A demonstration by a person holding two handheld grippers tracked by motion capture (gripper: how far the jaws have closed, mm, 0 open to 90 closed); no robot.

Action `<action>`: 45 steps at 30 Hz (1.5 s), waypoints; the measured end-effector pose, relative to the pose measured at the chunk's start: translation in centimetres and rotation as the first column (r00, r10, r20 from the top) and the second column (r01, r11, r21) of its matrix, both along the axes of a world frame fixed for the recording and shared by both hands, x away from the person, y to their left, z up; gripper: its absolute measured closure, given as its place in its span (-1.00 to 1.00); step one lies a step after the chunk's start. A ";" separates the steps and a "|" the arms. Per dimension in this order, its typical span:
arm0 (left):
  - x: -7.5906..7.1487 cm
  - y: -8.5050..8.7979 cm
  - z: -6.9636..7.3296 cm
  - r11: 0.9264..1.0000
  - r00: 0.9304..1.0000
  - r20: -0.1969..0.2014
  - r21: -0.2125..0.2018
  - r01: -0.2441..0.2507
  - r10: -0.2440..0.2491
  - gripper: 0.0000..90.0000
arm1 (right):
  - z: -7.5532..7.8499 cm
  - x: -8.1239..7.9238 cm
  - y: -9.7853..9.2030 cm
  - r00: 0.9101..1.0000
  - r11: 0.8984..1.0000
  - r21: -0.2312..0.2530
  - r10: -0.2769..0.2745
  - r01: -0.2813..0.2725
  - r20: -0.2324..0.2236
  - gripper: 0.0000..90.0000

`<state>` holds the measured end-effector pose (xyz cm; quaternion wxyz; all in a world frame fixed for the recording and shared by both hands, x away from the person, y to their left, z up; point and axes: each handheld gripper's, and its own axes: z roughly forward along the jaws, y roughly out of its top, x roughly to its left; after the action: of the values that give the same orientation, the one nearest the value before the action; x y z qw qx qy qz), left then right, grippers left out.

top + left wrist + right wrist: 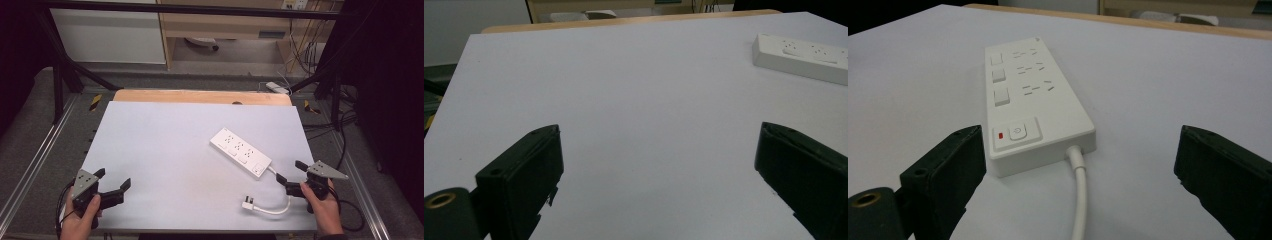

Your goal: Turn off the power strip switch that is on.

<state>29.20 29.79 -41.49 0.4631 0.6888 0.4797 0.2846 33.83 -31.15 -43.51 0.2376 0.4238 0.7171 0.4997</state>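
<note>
The right gripper (289, 177) has its black fingers (943, 170) spread wide with nothing between them. In the right gripper view they frame the near end of the white power strip (1030, 102), the end that carries the power button (1017, 132) and a small red mark beside it. The white cable (1079, 200) leaves that end and runs straight back toward the camera between the fingers, which touch neither it nor the strip.

The left gripper (114, 181) is likewise wide open and holds nothing; in its own view its fingers (526, 172) hover over bare table (624, 100), with the strip (804, 57) far off at about 2 o'clock.

From the high view, the strip (241, 151) lies flat on the pale table (160, 145), slanted from 10 o'clock to 4 o'clock, right of centre. Its cable (280, 202) loops from the 4 o'clock end down to the plug (249, 204), which lies loose near the front edge, at about 8 o'clock from the right gripper. The left gripper sits well apart, at the table's near left corner.

As I judge it, the work is at its very start: nothing is gripped, the strip and plug lie untouched, and the right gripper is merely lined up on the strip's cable end. The closing, the grasp and any handling of strip or plug are all left to do.
</note>
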 end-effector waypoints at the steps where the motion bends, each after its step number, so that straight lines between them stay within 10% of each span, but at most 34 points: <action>1: 0.0 0.0 0.0 1.000 1.000 0.000 0.000 0.000 0.000 -0.88 | 0.0 0.0 0.0 1.000 1.000 0.000 -0.001 0.001 0.006 -0.85; 45: -0.1 -0.2 0.1 0.999 0.999 0.033 -0.007 0.040 -0.040 -0.89 | 4.0 -0.2 0.7 0.998 0.994 0.098 -0.053 0.051 0.022 -0.95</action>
<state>29.14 29.55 -41.35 0.4791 0.6916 0.4593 0.2849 33.65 -30.48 -39.54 0.2384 0.4471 0.6778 0.5328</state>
